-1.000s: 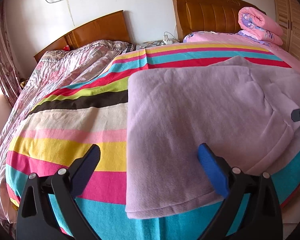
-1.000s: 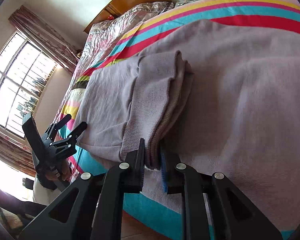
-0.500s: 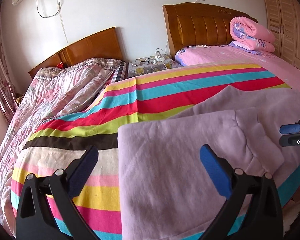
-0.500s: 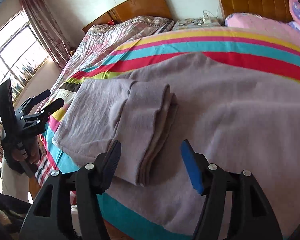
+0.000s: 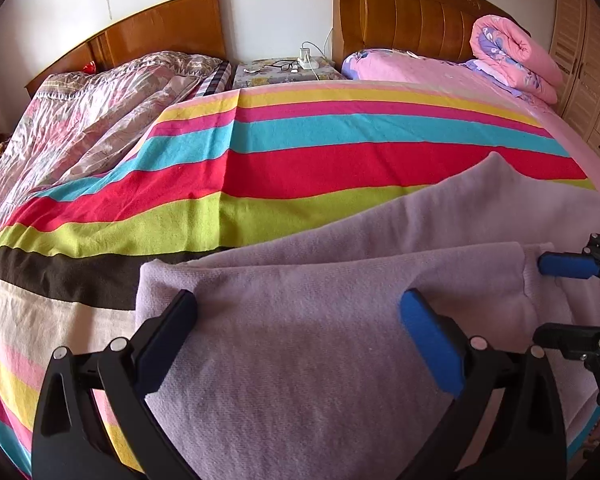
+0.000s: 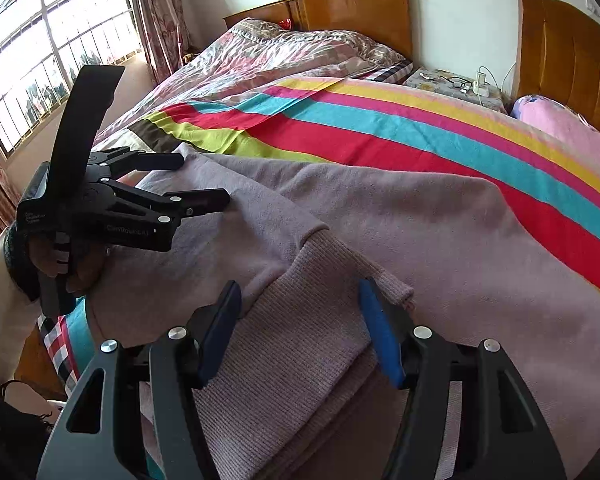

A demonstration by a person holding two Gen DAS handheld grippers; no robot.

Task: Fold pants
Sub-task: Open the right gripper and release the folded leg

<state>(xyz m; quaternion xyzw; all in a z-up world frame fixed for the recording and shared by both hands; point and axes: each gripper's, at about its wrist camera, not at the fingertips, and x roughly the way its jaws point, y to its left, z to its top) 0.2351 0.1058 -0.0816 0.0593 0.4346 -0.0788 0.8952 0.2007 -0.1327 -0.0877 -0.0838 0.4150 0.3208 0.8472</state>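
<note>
Lilac knit pants (image 5: 320, 344) lie partly folded on the striped blanket near the bed's front edge; they also show in the right wrist view (image 6: 400, 232), ribbed waistband (image 6: 312, 344) nearest. My left gripper (image 5: 300, 332) is open and empty, its fingers spread over the folded layer's left part. It also shows in the right wrist view (image 6: 200, 182), held by a hand. My right gripper (image 6: 300, 328) is open and empty, astride the ribbed band. It also shows at the right edge of the left wrist view (image 5: 560, 300).
A striped blanket (image 5: 300, 168) covers the bed. A rolled pink quilt (image 5: 516, 60) and a wooden headboard (image 5: 412, 16) are at the back right. A second bed with a floral cover (image 5: 92, 120) is at left, a nightstand (image 5: 284, 70) between. A window (image 6: 40, 60) is left.
My right gripper has let go of the folded waistband and opened wide. Both grippers have moved in low over the pants; the left one now sits over the folded edge.
</note>
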